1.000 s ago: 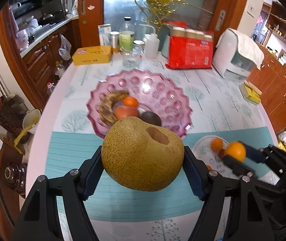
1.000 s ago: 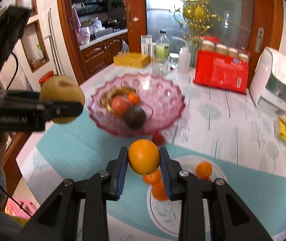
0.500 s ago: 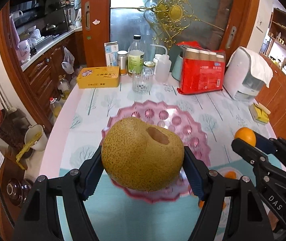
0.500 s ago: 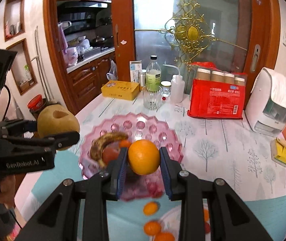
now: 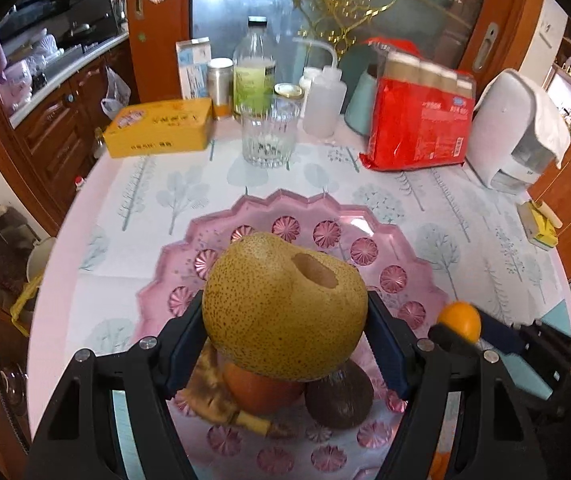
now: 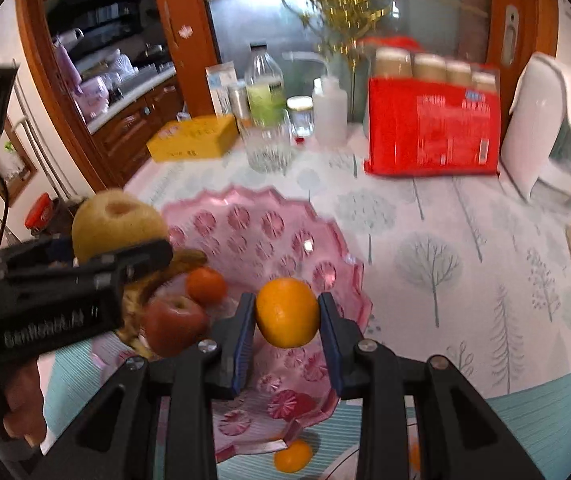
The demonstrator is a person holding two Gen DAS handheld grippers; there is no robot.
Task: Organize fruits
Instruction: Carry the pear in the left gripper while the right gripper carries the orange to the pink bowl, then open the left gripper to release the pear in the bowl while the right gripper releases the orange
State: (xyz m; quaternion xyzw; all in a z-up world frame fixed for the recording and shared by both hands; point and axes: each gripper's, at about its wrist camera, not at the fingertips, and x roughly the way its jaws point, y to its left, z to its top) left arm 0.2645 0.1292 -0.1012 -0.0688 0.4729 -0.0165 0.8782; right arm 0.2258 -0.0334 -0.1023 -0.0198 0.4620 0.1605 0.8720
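while over bowl (image 5: pixel 381 216) | left fingers (image 5: pixel 183 340) pinch pear (image 5: pixel 281 312) | right fingers (image 6: pixel 245 328) pinch orange (image 6: pixel 287 312)

No clearly legible text anywhere.

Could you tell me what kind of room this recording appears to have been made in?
Most likely a home dining area beside a kitchen: a table with a tree-print cloth holds a pink fruit bowl, and wooden kitchen cabinets with a counter show through the doorway.

A tabletop (image 5: pixel 465 220) with a tree-print cloth carries a yellow box (image 5: pixel 159 128), a clear glass (image 5: pixel 269 136), a plastic bottle (image 5: pixel 254 72), a red package (image 5: pixel 417 128) and a white appliance (image 5: pixel 521 128).
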